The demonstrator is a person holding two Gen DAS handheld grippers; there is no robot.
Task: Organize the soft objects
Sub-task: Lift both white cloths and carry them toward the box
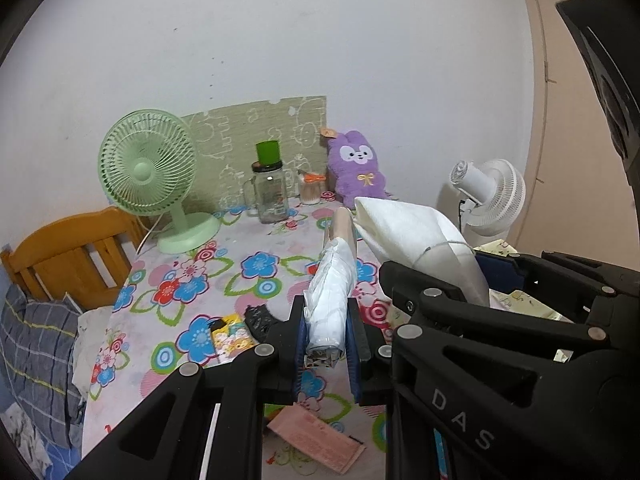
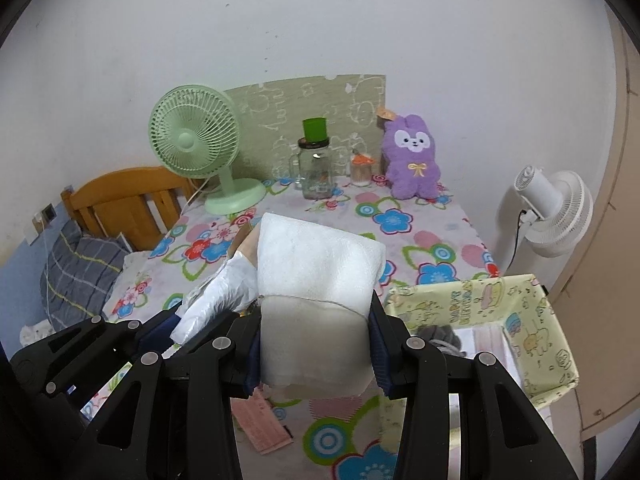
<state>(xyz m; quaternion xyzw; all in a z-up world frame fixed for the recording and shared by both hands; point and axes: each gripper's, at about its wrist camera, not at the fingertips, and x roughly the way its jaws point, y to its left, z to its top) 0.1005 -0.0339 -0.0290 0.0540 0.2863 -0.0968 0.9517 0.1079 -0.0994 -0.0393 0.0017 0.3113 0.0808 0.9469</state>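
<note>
Though tied, white bundle (image 2: 316, 300) hides table (image 2: 432, 232) behind

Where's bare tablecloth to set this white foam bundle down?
Free: the middle of the tablecloth, between the green fan, the purple plush and the yellow basket. Crowded: the back edge by the glass jar, and the near edge by the pink mask.

You get even, soft, moderately bright indoor light with faint shadows only. Both fisheye views bend straight lines near the edges and darken to black corners. The wall (image 1: 280, 40) looks slightly grainy; close gripper parts appear soft.
</note>
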